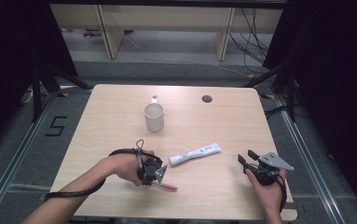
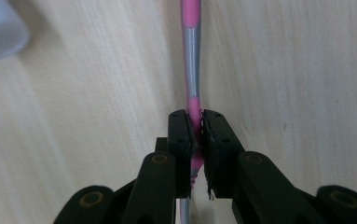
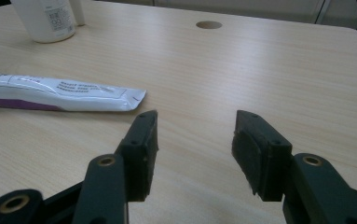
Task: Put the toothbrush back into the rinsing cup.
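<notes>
- Now you are clamping the pink and grey toothbrush (image 2: 193, 70) between the jaws of your left gripper (image 2: 195, 135), which are pressing on its slim plastic handle from both sides.
- The toothbrush is lying on the pale wooden table (image 1: 213, 186), at the near left part, with its far end sticking out to the right of the gripper in the high view (image 1: 165, 186).
- Your right gripper (image 3: 194, 140) is staying released, with nothing between its flat black pads; it is hovering over the near right part of the table (image 1: 248, 161).
- A white mug (image 1: 154, 116) is standing upright in the middle of the table, well apart from both grippers; its inside is looking empty, as far as you are able to see from above.
- A white toothpaste tube (image 1: 195, 153), flat and long, with a purple stripe along its side (image 3: 64, 95), is lying between the two grippers, near the toothbrush but not touching it.
- A small round hole (image 1: 207, 99) is sitting in the table top beyond the mug.
</notes>
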A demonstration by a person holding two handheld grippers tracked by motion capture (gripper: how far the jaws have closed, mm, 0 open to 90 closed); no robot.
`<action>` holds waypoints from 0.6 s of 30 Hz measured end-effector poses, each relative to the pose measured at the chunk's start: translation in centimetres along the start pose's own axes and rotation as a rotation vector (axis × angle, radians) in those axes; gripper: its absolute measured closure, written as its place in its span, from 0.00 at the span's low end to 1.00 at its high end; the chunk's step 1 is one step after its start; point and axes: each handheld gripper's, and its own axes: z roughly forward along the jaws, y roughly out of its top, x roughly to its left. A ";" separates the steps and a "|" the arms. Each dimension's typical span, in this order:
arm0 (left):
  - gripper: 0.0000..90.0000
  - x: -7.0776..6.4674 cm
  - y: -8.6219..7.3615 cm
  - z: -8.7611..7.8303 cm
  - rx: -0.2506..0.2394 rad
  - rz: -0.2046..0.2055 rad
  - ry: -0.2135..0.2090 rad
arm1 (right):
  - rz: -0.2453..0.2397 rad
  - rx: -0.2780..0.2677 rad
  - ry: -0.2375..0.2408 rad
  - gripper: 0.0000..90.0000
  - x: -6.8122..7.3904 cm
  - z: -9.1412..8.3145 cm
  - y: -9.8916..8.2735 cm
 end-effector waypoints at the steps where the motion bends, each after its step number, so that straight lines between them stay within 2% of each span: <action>1: 0.90 0.0 -0.1 -0.3 -0.014 -0.001 0.013 | 0.031 0.009 0.001 0.56 0.2 0.0 0.0; 3: 0.90 -0.1 -0.2 -1.0 -0.038 -0.011 0.031 | 0.031 0.009 0.000 0.57 0.2 0.0 0.0; 4: 0.90 -0.1 -0.3 -1.1 -0.042 -0.012 0.036 | -0.003 -0.002 -0.010 0.56 0.0 0.0 0.0; 5: 0.90 -0.2 -0.4 -1.3 -0.046 -0.013 0.046 | -0.013 -0.015 -0.012 0.57 -0.2 0.0 0.0; 11: 0.90 -0.7 -0.6 -1.8 -0.060 -0.016 0.078 | 0.003 -0.011 -0.006 0.55 -0.2 0.0 0.0; 12: 0.90 -0.6 -0.7 -2.0 -0.042 0.005 0.084 | 0.025 0.002 0.001 0.54 -0.1 0.0 0.0; 13: 0.90 -0.7 -0.8 -1.9 -0.060 -0.016 0.083 | 0.005 -0.010 -0.013 0.54 -0.2 0.0 0.0; 15: 0.90 -0.8 -0.9 -2.0 -0.054 -0.020 0.083 | 0.036 0.012 -0.014 0.52 0.1 0.0 0.0; 16: 0.90 -0.8 -1.0 -2.0 -0.052 -0.024 0.082 | 0.042 0.019 -0.010 0.52 0.1 0.0 0.0; 17: 0.90 -0.8 -1.1 -2.1 -0.047 -0.027 0.078 | 0.023 0.013 0.002 0.52 -0.1 0.2 0.0; 18: 0.90 -0.8 -1.1 -2.1 -0.042 -0.029 0.077 | 0.040 0.025 -0.007 0.52 0.0 0.1 0.0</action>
